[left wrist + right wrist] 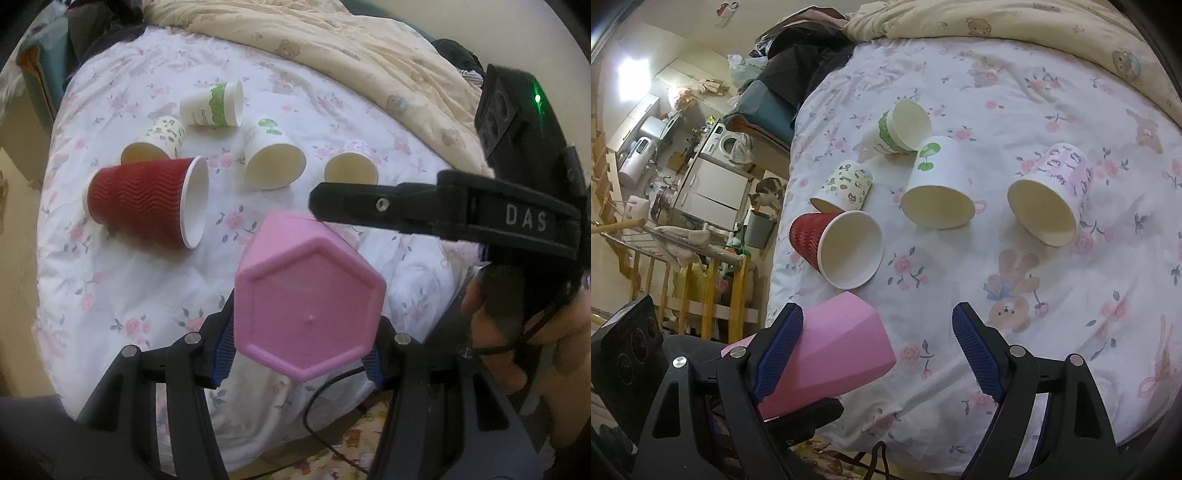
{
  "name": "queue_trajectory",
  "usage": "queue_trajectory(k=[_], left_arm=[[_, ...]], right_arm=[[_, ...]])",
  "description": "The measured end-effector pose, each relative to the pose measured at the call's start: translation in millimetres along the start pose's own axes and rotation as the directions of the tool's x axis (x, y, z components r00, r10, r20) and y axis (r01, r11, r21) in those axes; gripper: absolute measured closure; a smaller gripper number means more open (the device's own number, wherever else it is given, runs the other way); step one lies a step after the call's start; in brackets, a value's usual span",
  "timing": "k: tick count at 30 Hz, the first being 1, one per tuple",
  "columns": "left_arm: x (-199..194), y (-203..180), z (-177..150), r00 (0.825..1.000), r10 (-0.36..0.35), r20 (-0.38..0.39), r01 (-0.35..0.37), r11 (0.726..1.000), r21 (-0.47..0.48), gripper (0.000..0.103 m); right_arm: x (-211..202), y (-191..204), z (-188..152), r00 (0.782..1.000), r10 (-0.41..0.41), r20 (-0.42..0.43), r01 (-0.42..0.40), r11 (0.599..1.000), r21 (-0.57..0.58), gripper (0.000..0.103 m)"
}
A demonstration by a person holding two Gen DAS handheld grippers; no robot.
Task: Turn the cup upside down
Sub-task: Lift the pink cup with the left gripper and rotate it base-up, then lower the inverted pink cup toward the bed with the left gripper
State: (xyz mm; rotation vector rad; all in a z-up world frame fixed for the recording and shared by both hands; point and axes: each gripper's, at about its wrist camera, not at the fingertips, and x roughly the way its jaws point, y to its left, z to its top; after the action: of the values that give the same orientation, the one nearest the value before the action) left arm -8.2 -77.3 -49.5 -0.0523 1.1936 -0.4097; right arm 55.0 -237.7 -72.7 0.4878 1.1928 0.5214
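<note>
Cup, pink faceted plastic point(310, 295), sits low centre clamped in the left hand-held gripper point(301, 350), lifted but unturned; right hand-held gripper point(879, 354) gapes empty.

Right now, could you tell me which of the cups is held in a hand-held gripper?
The pink faceted plastic cup, clamped by the left hand-held gripper. The paper cups, including the red ribbed one, lie on the bed.

Your work surface is a bed with a white floral quilt point(1015, 295). Five paper cups lie on it on their sides: red ribbed cup point(834, 247), cartoon-print cup point(846, 186), green-banded cup point(903, 127), tree-logo cup point(938, 184), pink-patterned cup point(1052, 192). A cream bear-print blanket point(332, 40) lies along the far edge.
</note>
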Motion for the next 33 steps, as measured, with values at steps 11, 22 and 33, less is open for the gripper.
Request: queue_trajectory(k=[11,22,33], left_arm=[[64.0,12.0,33.9,0.988,0.109,-0.110,-0.122,0.985,-0.122,0.080],[96.0,-11.2,53.0,0.937,0.254,-0.241,-0.255,0.967,0.026,0.032],[145.8,-10.1,60.9,0.873,0.309,-0.377,-0.311,0.949,0.057,0.032]], right_arm=[[-62.2,-51.6,0.9,0.976,-0.103,0.194,0.068,0.982,0.179,0.017],[-74.1,-69.3,-3.1,0.980,-0.065,0.186,0.017,0.968,0.249,0.017],[-73.5,-70.2,-3.0,0.983,-0.050,0.177,0.004,0.968,0.251,0.017]])
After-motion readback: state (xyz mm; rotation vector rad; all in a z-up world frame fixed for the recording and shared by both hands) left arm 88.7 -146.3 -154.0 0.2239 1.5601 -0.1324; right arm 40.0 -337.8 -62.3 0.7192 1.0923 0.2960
